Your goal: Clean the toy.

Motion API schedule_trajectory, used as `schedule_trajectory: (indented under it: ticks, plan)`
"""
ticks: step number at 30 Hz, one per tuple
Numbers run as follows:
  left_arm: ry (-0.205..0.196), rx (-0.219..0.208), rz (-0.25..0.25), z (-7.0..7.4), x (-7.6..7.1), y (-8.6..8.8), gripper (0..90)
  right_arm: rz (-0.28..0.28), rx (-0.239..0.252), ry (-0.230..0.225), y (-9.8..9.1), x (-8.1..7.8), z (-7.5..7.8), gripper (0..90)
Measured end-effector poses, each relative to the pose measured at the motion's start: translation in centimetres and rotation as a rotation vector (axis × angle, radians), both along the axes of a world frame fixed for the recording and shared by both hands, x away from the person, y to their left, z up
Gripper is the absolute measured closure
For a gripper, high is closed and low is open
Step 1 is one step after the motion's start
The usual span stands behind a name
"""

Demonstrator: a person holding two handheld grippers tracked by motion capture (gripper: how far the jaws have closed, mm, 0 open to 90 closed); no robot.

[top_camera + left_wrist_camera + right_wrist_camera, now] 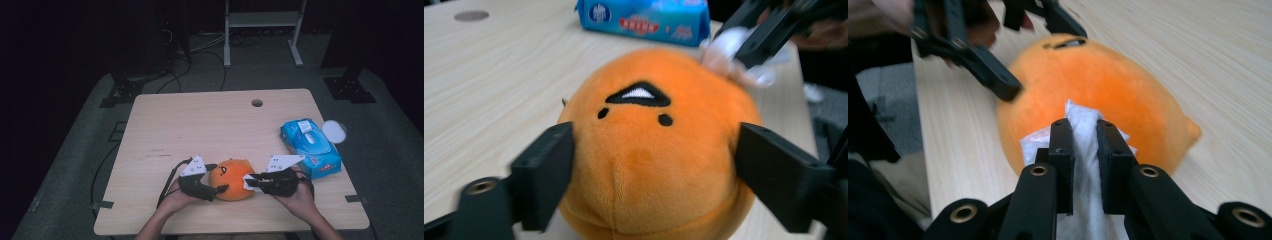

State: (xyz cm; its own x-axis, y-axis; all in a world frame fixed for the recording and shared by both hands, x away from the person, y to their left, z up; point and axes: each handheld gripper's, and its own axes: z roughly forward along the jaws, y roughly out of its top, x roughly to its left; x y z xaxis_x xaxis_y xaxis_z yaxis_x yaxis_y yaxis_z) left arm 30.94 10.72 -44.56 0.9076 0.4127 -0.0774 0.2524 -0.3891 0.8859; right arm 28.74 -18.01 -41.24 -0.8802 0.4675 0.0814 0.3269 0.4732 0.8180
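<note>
At the six o'clock edge of the wooden surface (210, 125) sits a round orange plush toy (231, 179) with a small black-and-white face stitched on it, resting between the two hand-held grippers. The left gripper (212, 181) comes at it from nine o'clock; its jaws straddle the toy, one on each flank, spread wide and lying against the fur in the left gripper view, though whether they press or merely touch I cannot tell. The right gripper (248, 182) reaches in from three o'clock with its jaws nearly together, pinching a crumpled white wipe (1083, 150) whose free end lies on the toy's orange side. In the left gripper view that wipe (729, 57) shows blurred at the toy's one o'clock shoulder. At about two o'clock from the toy, well apart, lies a blue pack of wet wipes (310, 142), and just beside it at the surface's edge a round white lid (334, 131).
</note>
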Motion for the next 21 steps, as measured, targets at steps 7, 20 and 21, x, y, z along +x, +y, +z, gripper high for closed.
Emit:
schedule_trajectory:
  ticks: [7,20,21]
  plan:
    - [0.021,-0.013,0.015,-0.4,0.6,0.7,28.1,0.030,0.007,-0.034,1.9,-0.7,0.6,78.9]
    - [0.014,-0.039,-0.007,-0.7,0.4,0.6,27.2,-0.091,0.006,-0.025,-1.4,0.5,0.0,78.8]
    - [0.005,-0.037,-0.016,-0.5,0.2,0.3,28.3,-0.083,0.011,-0.024,-1.2,0.4,0.0,78.8]
